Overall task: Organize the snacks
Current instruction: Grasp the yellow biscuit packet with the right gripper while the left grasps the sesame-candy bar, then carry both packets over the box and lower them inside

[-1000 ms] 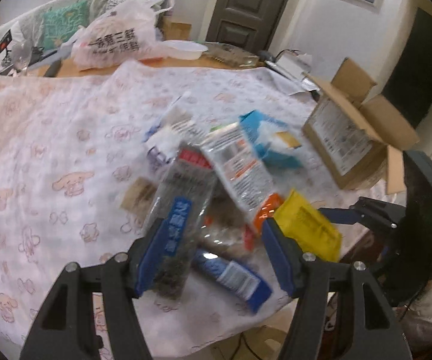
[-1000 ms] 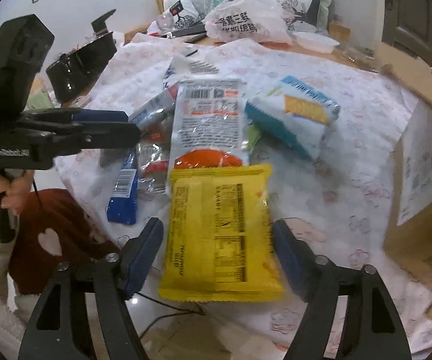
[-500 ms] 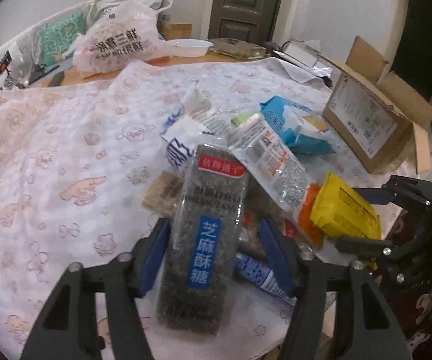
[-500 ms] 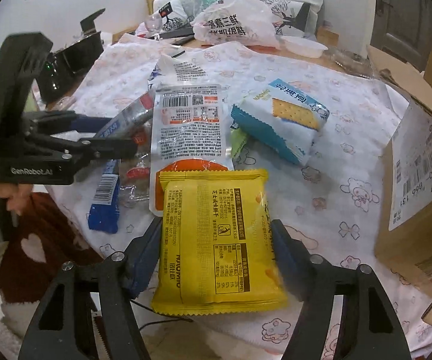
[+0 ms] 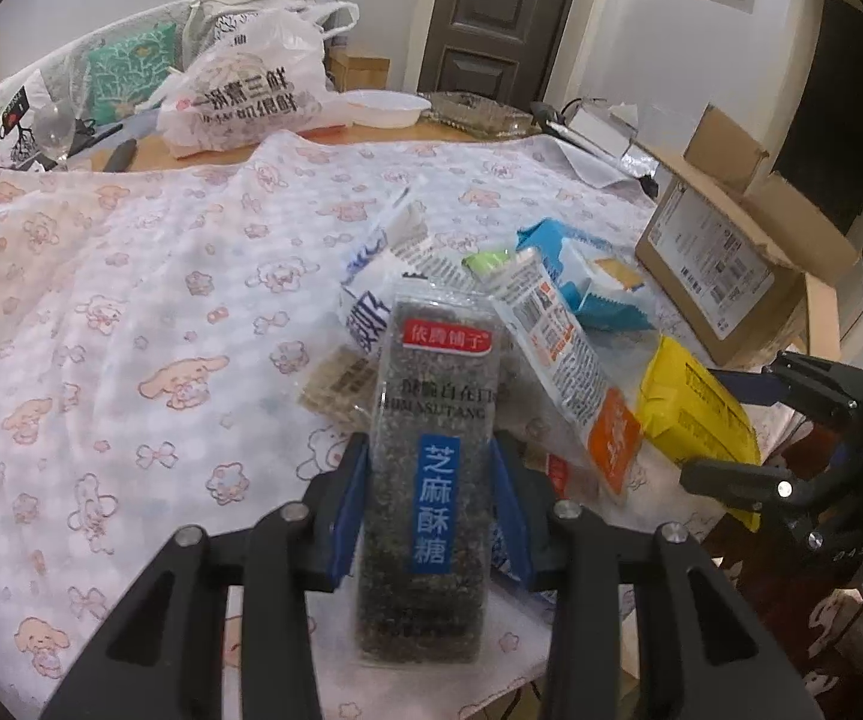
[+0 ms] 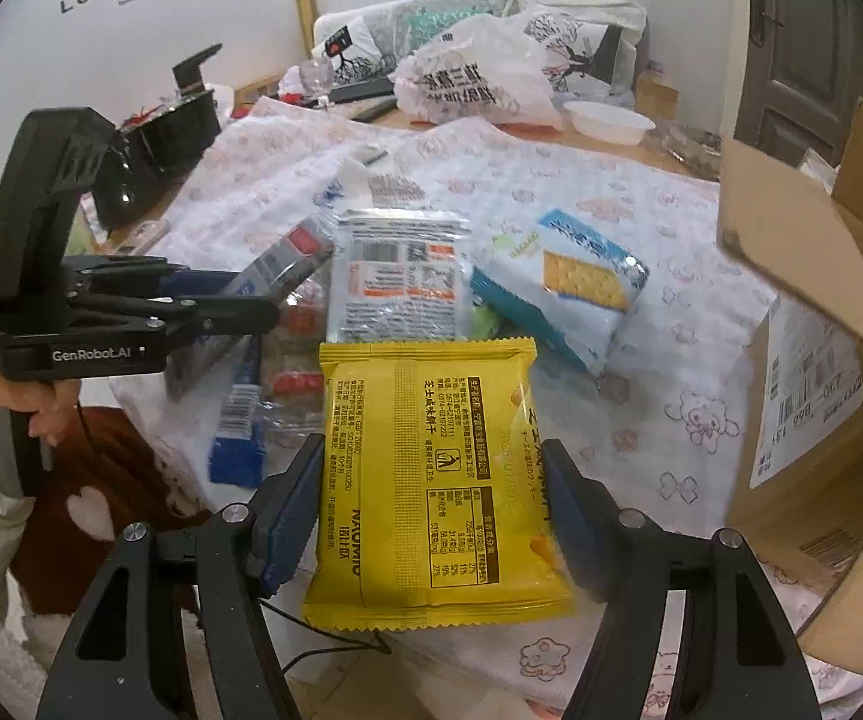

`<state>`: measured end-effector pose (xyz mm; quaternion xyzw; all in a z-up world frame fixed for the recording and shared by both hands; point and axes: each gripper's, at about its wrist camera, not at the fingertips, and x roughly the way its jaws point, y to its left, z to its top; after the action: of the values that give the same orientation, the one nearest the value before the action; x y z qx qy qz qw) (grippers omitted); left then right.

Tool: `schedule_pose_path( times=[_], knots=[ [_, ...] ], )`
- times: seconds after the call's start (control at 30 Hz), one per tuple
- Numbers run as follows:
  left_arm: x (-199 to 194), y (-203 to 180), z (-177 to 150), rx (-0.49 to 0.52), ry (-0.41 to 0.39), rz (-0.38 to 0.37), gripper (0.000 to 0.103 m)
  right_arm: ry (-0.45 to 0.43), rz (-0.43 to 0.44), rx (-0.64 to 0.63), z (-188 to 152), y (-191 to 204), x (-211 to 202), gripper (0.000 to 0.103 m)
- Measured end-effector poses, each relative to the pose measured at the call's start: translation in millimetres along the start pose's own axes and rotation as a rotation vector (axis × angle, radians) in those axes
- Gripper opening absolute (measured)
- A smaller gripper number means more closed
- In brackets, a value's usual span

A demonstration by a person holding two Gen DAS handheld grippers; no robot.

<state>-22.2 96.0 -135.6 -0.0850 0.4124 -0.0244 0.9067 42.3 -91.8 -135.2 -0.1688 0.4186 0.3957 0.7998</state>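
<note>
Gripping two packets beside the cardboard box: left gripper just closing onto sesame candy pack, right gripper pinching yellow biscuit packet; remaining snack pile near box unsorted.

Sesame candy pack: dark speckled grey, red top label, blue label with white characters.
Yellow packet: yellow, black print.
Cracker pack: blue and white, tan cracker picture.
Foil pouch: silver-white, orange end.
Tablecloth: white, pink cartoon dogs and bows.
Cardboard box: brown, white label.
Gripper pads: blue on black fingers.
</note>
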Motion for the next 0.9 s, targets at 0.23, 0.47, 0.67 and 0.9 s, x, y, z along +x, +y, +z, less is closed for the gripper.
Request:
schedule_pose_path(
  times=[0.23,0.47,0.67,0.9],
  knots=[
    [-33,2,12,-0.01,-0.061,0.025,0.037,-0.045,0.054,-0.031,19,14,-16,0.066],
    [-68,-9,37,-0.003,-0.13,0.042,0.037,-0.143,0.081,-0.09,50,26,-50,0.066],
    [-99,-53,78,0.06,-0.214,-0.014,0.037,-0.247,0.041,-0.122,70,10,-96,0.066],
    [-95,-145,131,0.19,-0.237,-0.131,0.037,-0.304,-0.058,-0.041,69,-56,-141,0.066]
  ],
)
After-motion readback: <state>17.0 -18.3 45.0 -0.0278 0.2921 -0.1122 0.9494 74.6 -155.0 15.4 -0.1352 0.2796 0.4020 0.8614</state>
